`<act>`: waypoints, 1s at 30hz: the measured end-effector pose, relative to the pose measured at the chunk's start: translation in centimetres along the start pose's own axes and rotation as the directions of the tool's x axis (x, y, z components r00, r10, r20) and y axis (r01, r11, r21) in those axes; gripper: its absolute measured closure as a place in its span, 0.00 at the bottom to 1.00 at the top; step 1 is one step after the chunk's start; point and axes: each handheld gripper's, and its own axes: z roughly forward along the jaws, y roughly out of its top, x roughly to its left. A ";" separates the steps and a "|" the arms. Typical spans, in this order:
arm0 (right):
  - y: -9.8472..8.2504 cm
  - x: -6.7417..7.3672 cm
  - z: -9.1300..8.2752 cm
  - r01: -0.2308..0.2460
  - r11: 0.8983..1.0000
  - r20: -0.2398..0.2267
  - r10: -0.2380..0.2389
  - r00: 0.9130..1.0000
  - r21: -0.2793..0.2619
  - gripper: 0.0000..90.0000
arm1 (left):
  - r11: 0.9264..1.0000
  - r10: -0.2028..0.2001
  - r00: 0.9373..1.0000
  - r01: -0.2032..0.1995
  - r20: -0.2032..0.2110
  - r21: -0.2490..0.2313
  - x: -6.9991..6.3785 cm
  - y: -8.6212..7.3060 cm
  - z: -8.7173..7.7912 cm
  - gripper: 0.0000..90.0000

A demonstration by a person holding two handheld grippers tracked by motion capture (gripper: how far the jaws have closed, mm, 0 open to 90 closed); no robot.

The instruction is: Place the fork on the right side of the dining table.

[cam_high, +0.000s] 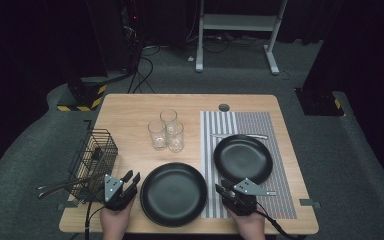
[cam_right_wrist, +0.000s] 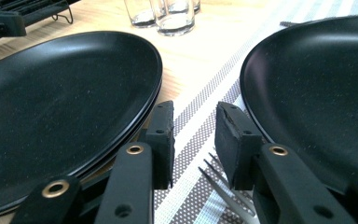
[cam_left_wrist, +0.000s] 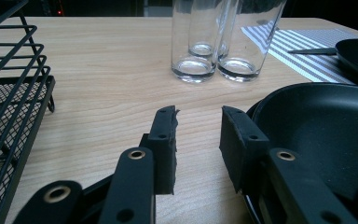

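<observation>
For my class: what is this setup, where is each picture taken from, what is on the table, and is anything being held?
A person holds a two-jaw tool in each hand: the left gripper and the right gripper. The high view looks down from above; the other two come from cameras riding on each gripper, looking along its black jaws. On the wooden table are three glasses, a wire basket, a black plate, and another plate on a striped mat. A fork lies just below the right jaws. Both grippers are open, holding nothing.
</observation>
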 end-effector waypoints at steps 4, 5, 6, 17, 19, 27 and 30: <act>0.3 0.1 -0.1 0.005 1.000 0.002 -0.005 1.000 -0.006 0.72 | 1.000 0.001 1.000 -0.001 0.000 0.001 0.0 0.0 0.0 0.73; 0.4 0.0 -0.1 0.010 1.000 0.002 -0.010 1.000 -0.009 0.72 | 1.000 0.001 1.000 -0.001 0.000 0.002 0.0 0.0 0.0 0.73; 0.5 0.0 -0.2 0.011 1.000 0.003 -0.011 1.000 -0.010 0.71 | 1.000 0.000 1.000 0.000 0.001 0.002 0.0 0.0 0.0 0.73; 2.0 0.2 -0.4 0.059 0.998 0.026 -0.058 0.998 -0.028 0.66 | 1.000 0.004 1.000 -0.004 0.003 0.009 0.0 0.0 0.1 0.73; 2.4 0.3 -0.5 0.062 0.997 0.026 -0.061 0.998 -0.036 0.65 | 1.000 0.005 1.000 -0.005 0.003 0.011 0.0 0.0 0.1 0.73; 4.1 0.5 -0.5 0.085 0.995 0.036 -0.083 0.996 -0.059 0.60 | 1.000 0.009 1.000 -0.009 0.007 0.021 0.0 0.1 0.2 0.71; 4.6 0.6 -0.5 0.090 0.994 0.044 -0.087 0.995 -0.068 0.59 | 1.000 0.010 1.000 -0.010 0.009 0.025 0.0 0.1 0.3 0.71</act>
